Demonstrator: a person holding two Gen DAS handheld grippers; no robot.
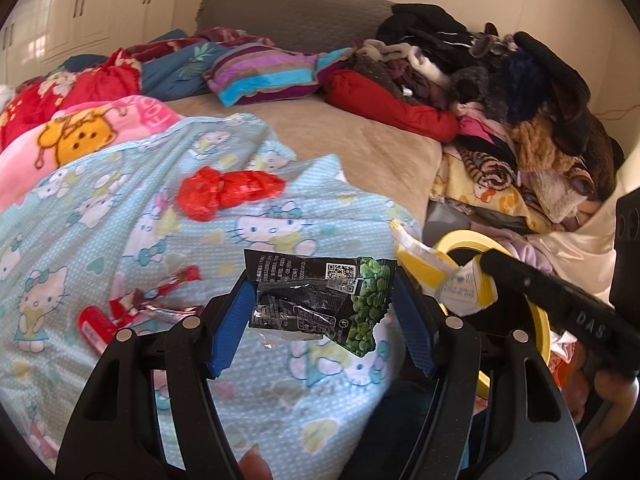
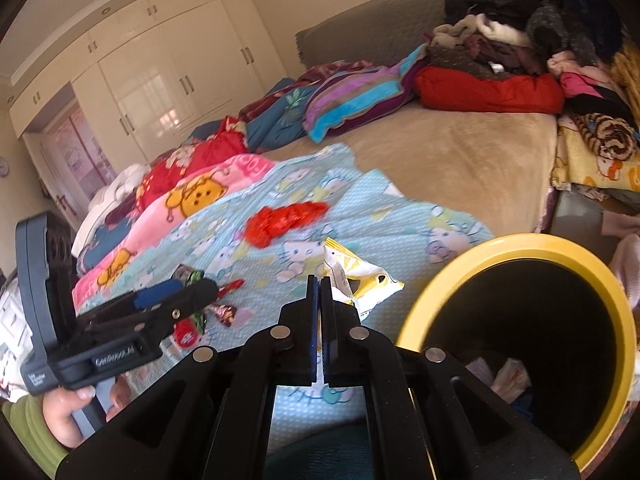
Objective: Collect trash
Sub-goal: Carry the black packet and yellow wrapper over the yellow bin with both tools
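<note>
Left gripper (image 1: pixel 322 300) pinched black-green wrapper (image 1: pixel 320 300) by its edges; right gripper (image 2: pixel 320 300) clamped yellow packet (image 2: pixel 360 280). Bin (image 2: pixel 600 272) right of fingers. Left grip seemed marginal; wrapper could slip short.

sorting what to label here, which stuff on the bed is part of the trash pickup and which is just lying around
Job:
- black and green wrapper in left claw
- yellow and white packet in right claw
- red plastic bag
- red candy wrappers
- yellow-rimmed bin

Lying about:
- cat-print blanket
- striped pillow
- clothes pile
</note>
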